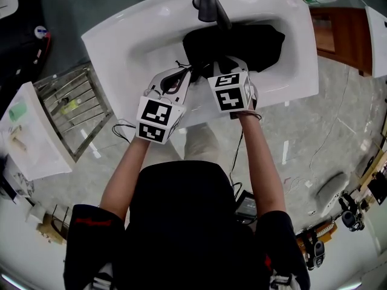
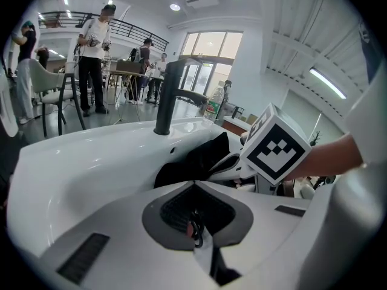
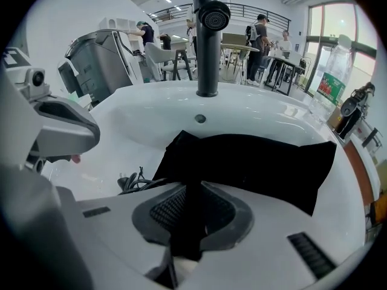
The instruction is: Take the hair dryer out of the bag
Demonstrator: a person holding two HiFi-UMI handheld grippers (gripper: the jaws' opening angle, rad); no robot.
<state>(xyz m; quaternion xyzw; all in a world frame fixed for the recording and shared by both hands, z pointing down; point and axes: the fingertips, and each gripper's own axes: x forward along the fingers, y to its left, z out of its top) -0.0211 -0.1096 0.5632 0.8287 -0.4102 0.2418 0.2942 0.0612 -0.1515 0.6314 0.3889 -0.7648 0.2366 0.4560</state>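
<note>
Head view: soft black cloth bag (image 1: 248, 41) in white ceramic basin (image 1: 133, 38), under black metal faucet (image 1: 207, 2) (hair dryer itself hidden). Left gripper view: left gripper (image 2: 195, 189) pinched together on thin black cord (image 2: 195, 231). Right gripper view: right gripper (image 3: 190, 189) clamped on the bag's fabric.

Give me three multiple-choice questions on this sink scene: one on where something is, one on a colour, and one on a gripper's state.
1. Where does the black bag lie? A in the sink basin, B on the floor, C on the wire rack.
2. What colour is the faucet? A white, B black, C red.
3. The right gripper is: A open and empty, B shut on the bag, C holding a bottle.
Answers: A, it lies in the white bowl; B, its spout is black; B, black fabric is pinched in it.
</note>
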